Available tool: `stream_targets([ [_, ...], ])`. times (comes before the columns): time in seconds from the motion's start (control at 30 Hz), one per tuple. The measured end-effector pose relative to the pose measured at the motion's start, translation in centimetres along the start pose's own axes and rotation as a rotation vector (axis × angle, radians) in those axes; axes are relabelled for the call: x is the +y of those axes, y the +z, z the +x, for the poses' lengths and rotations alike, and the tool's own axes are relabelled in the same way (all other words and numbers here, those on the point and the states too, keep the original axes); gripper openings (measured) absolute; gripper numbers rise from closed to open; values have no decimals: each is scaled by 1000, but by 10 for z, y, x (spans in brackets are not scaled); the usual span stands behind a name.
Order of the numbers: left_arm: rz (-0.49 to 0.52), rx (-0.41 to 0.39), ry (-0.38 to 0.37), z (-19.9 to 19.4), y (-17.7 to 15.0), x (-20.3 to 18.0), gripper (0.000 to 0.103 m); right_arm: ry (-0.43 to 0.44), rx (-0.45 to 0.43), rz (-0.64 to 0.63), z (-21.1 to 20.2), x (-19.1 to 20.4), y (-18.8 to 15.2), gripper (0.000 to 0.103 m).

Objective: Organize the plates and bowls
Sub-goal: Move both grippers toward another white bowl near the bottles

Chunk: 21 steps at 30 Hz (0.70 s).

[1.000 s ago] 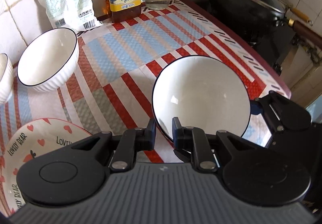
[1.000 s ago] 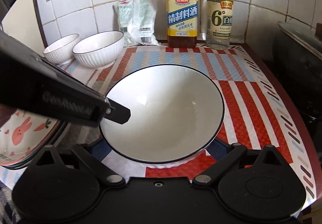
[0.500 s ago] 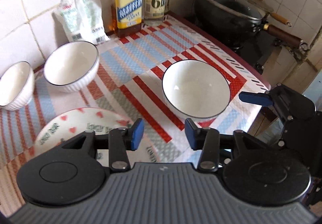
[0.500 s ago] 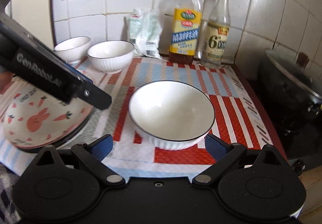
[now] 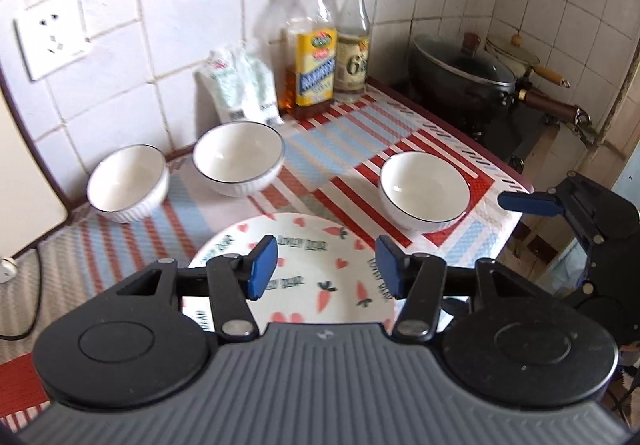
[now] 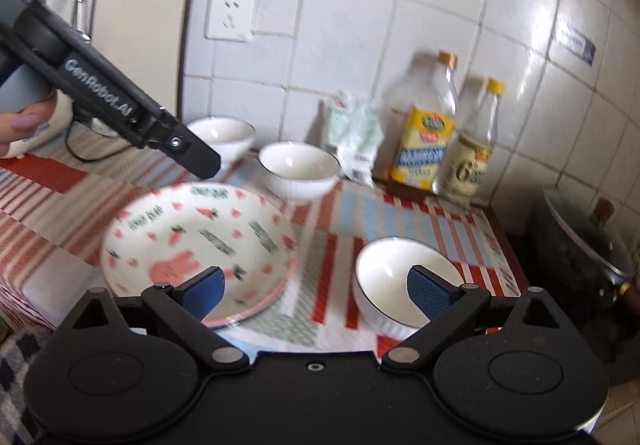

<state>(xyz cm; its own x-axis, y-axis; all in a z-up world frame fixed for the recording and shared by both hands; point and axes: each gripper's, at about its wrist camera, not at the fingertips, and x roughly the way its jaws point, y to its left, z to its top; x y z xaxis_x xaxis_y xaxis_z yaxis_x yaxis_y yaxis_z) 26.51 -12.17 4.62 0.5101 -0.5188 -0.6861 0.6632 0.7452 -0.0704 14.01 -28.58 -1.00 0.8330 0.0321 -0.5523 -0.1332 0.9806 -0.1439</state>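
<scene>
A white bowl with a dark rim (image 5: 424, 191) (image 6: 400, 277) stands alone on the striped mat near the counter's right edge. Two more white bowls (image 5: 239, 157) (image 5: 127, 183) sit side by side by the tiled wall. A heart-and-carrot plate (image 5: 308, 269) (image 6: 200, 241) lies at the front. My left gripper (image 5: 326, 267) hovers above this plate, its jaws opening with nothing between them. My right gripper (image 6: 316, 293) hangs open and empty above the mat, between the plate and the lone bowl. One of its blue fingers (image 5: 528, 204) shows at the right.
Two bottles (image 5: 314, 45) (image 5: 352, 41) and a white bag (image 5: 240, 89) stand against the back wall. A lidded dark wok (image 5: 464, 81) sits on the stove to the right. A wall socket (image 6: 230, 15) and a cable are at the left. A hand (image 6: 20, 121) holds the left gripper.
The left gripper let go of the bowl's rim and opened. Both grippers pulled back and up from the bowl, which now stands by itself on the mat. More of the counter shows.
</scene>
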Motion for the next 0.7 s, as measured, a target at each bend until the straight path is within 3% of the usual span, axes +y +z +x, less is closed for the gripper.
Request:
stream_targets([
  [0.1,-1,-28,22,-7,-1,11,57,13,-53,-12,-6,13,6,100],
  [0.27,-19,-64,62,-7,-1,30,61,109,-134,6,-1,19,17,100],
  [0.37,2,-100,105,-1,1,37,68,164,-185,23,8,17,24,99],
  [0.47,26,-138,170,12,5,43,75,152,-236,62,24,10,33,99],
  [0.63,28,-153,182,44,17,58,76,213,-184,126,67,-14,55,99],
  [0.7,21,-118,195,61,23,62,74,244,-147,187,86,-28,62,99],
])
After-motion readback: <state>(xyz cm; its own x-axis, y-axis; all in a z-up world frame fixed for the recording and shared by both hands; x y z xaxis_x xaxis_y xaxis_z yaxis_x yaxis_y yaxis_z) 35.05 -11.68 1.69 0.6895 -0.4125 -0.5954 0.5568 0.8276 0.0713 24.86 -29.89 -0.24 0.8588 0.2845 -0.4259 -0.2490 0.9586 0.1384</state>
